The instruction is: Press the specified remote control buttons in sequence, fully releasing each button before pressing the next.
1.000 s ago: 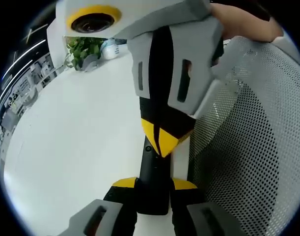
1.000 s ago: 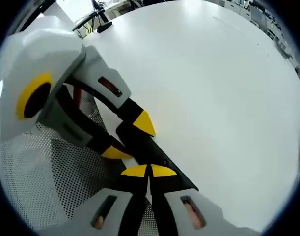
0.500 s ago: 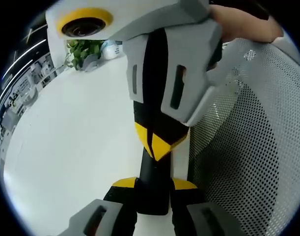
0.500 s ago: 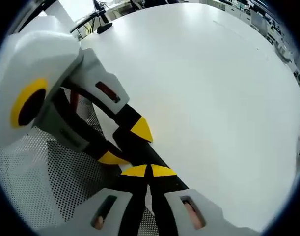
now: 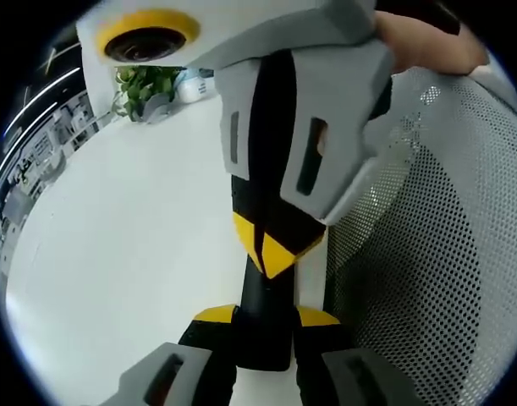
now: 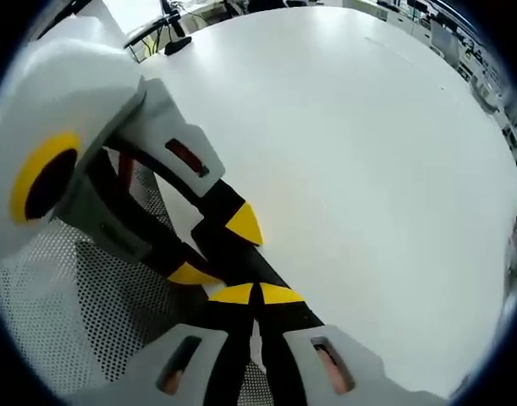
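White worktop [image 5: 123, 254] fills the background for us in both views, with a mesh chair back [image 5: 427, 271] right at its edge. Far end in the left gripper view: a small green plant [image 5: 144, 85] and what looks like shelving or desks beyond, too blurred to call.

Left gripper [image 5: 266, 315]: we see its yellow-tipped jaws clamped on the near end of a slim black remote control [image 5: 262, 296], one jaw on each side. The remote runs forward over the edge of the worktop, just beside the mesh chair back.

Right gripper [image 6: 256, 293]: in its own view the two yellow tips sit pressed together, no gap between them, with the point down on the top face of the remote [image 6: 266, 275]. We can't tell which button is under it; the buttons are too small and mostly covered. In the left gripper view the same gripper comes in from above, joined tip touching the remote just ahead of the left jaws, and a hand [image 5: 427, 42] grips its body at the top right.

In the right gripper view the left gripper enters from the left, its jaws either side of the remote. Far side of the worktop there: a dark stand or cable [image 6: 173, 38], unclear what.
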Available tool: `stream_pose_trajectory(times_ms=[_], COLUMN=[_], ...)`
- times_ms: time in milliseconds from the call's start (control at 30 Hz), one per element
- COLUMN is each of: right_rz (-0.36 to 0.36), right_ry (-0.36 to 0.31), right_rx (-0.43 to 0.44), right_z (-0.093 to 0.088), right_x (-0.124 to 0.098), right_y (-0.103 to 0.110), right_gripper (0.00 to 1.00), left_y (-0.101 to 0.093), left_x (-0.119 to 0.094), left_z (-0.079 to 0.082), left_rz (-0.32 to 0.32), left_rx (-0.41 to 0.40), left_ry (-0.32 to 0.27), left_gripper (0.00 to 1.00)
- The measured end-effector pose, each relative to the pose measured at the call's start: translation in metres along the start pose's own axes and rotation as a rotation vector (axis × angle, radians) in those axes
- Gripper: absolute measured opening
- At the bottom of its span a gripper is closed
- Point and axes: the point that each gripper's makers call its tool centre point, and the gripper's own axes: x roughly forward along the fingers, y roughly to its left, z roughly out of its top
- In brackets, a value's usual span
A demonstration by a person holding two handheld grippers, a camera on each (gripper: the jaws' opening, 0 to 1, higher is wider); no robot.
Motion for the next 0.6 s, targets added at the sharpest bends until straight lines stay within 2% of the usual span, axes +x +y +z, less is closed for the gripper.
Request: stream_pose_trajectory(times_ms=[367,600], right_rz=[0.020,0.015], right_ry=[-0.016,-0.018], right_rx=[0.059,0.045], right_z=[-0.0014,-0.0013], right_x=[-0.0018,-0.0012], right_y=[-0.0016,-0.0007], right_gripper=[0.00,0.00], left_y=[-0.0004,-0.0003], left_x=[-0.0004,-0.0003], left_z=[-0.0001,-0.0004], left_rz=[0.001,-0.004], left_rx=[-0.001,0.003], left_ry=[-0.003,-0.004], left_gripper=[0.25,0.25])
